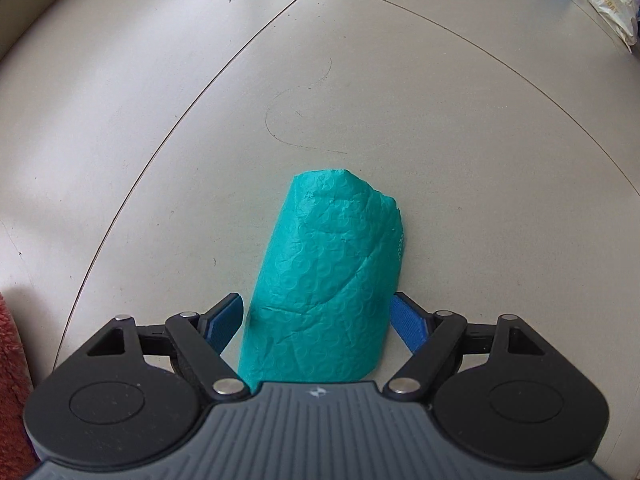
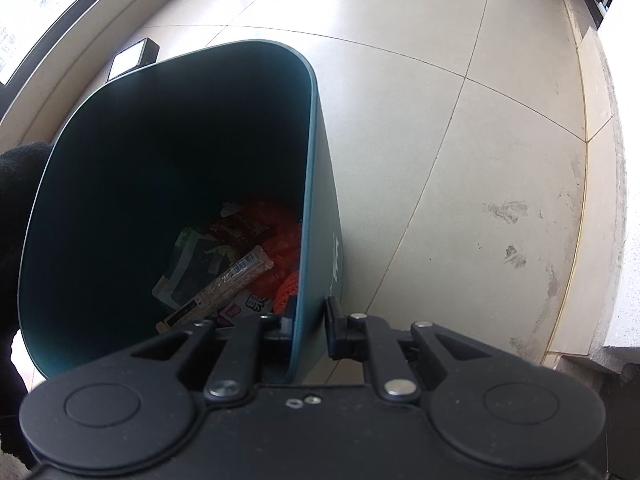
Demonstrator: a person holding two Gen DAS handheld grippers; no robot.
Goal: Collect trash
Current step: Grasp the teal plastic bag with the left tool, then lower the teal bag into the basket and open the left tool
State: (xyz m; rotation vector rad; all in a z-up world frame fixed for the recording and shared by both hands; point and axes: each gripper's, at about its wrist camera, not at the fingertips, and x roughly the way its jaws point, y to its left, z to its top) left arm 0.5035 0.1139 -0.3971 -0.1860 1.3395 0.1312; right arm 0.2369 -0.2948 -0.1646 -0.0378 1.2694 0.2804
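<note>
In the left wrist view a roll of teal plastic trash bags point(image 1: 326, 280) lies on the tiled floor, between the two blue-padded fingers of my left gripper point(image 1: 318, 320). The fingers stand apart on either side of the roll, close to its near end. In the right wrist view my right gripper point(image 2: 308, 324) is shut on the right wall of a dark teal trash bin point(image 2: 310, 184), one finger inside and one outside. The bin holds wrappers and orange netting point(image 2: 240, 264) at its bottom.
Beige floor tiles point(image 1: 160, 120) with dark seams and a long hair. A white plastic bag point(image 1: 612, 4) lies far right. Reddish fabric point(image 1: 10, 380) is at the left edge. A raised stone ledge point(image 2: 600, 92) runs right of the bin; a wall baseboard point(image 2: 60, 48) runs behind it.
</note>
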